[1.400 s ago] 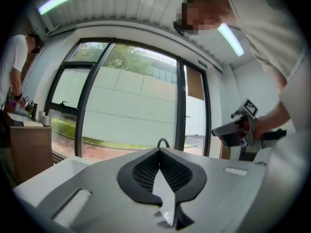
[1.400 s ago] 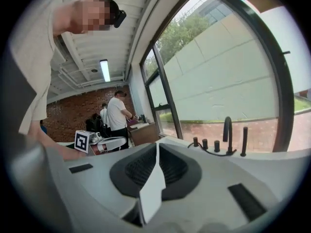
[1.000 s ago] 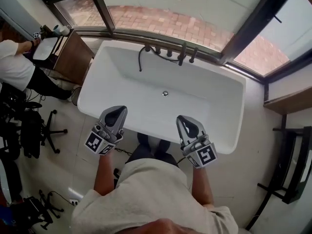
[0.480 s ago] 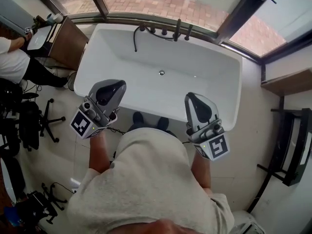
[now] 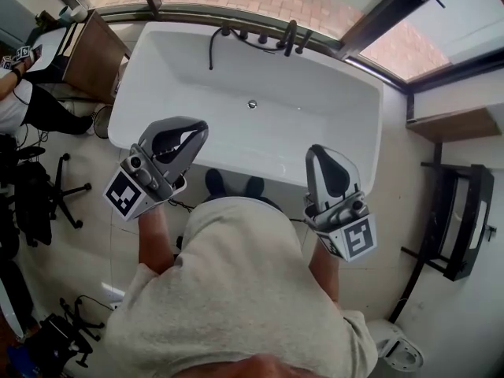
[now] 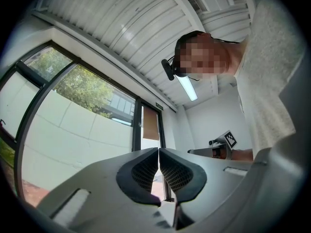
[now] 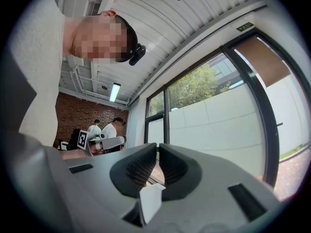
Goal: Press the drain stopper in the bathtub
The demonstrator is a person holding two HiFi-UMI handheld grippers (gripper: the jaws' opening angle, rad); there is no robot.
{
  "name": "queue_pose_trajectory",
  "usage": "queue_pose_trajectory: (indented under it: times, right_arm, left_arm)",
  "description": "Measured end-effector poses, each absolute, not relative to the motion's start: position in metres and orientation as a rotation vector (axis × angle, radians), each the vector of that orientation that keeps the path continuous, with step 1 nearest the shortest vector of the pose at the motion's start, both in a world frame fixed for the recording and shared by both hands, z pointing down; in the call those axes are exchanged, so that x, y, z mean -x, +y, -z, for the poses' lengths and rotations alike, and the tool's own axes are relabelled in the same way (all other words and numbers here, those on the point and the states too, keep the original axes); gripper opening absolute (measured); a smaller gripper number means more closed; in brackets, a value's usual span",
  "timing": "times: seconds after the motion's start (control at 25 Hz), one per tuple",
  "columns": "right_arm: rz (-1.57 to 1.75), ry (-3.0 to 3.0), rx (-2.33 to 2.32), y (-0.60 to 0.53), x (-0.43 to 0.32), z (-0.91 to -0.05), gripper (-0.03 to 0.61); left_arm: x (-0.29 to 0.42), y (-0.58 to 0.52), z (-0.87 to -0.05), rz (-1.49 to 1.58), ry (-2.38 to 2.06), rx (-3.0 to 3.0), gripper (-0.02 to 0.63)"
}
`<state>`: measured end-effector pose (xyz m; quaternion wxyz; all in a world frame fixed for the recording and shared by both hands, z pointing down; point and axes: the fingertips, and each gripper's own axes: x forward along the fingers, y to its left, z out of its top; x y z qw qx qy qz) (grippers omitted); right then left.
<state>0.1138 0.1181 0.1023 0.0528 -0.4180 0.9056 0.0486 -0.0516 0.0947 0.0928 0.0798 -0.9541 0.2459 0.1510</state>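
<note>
In the head view, the white bathtub (image 5: 323, 120) sits under the window. The little round drain stopper (image 5: 253, 104) is on the tub floor, in the middle and closer to the taps (image 5: 287, 38). The left gripper (image 5: 198, 131) and the right gripper (image 5: 319, 153) are held up on the person's side of the tub, well apart from the stopper. In the left gripper view, the two jaws are squeezed tight together with nothing between them, and only the window and ceiling show. In the right gripper view, the jaws are closed and empty too. I think closed jaws make a good poking tip. One gripper should reach down over the rim and push straight down on the stopper's middle, slowly, so it does not slip off.
</note>
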Motion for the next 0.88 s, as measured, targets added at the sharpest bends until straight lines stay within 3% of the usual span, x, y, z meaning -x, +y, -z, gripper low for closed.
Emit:
queue_pose_trajectory:
  times: [0.88]
  right_arm:
    - [-0.168, 2.71, 1.314, 0.114, -0.105, -0.102, 0.015]
  left_arm:
    - [0.057, 0.092, -0.101, -0.304, 0.716, 2.87, 0.002]
